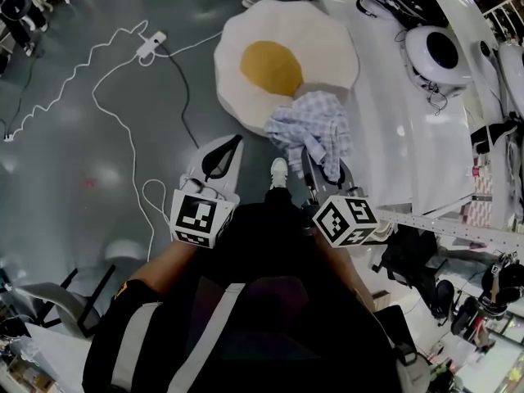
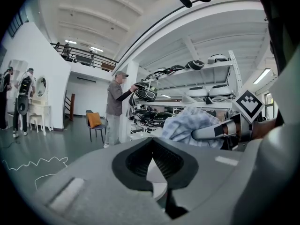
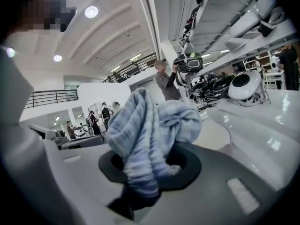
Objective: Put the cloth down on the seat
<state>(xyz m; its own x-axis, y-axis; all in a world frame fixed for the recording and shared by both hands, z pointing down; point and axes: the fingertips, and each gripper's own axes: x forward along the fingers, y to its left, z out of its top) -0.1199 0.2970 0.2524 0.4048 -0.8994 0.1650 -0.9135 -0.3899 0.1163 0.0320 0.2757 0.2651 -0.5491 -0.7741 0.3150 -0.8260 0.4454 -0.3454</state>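
One cloth [image 1: 311,121], pale blue and white check, is bunched in the right claw [image 1: 323,158], whose two jaws pinch it with the fabric filling the gap between them. In the right gripper view the folds rise out of the jaws in a loose heap. Seen from the head view, the cloth sits over the near edge of the one seat [image 1: 246,31], a round white cushion shaped like a fried egg with a single orange yolk [image 1: 270,65] at its middle. Whether the cloth touches the seat cannot be told.

The left claw [image 1: 233,144] is just beside the seat's near edge, to the cloth's left and apart from it. Its jaws are drawn together at the tips and nothing is caught between them.

Each gripper carries one marker cube, two in all: the left cube [image 1: 196,218] and the right cube [image 1: 344,219].

On the floor lie one white cable [image 1: 106,97] in loose waves and one power strip [image 1: 150,46]. A white desk [image 1: 393,137] runs along the seat's right side.
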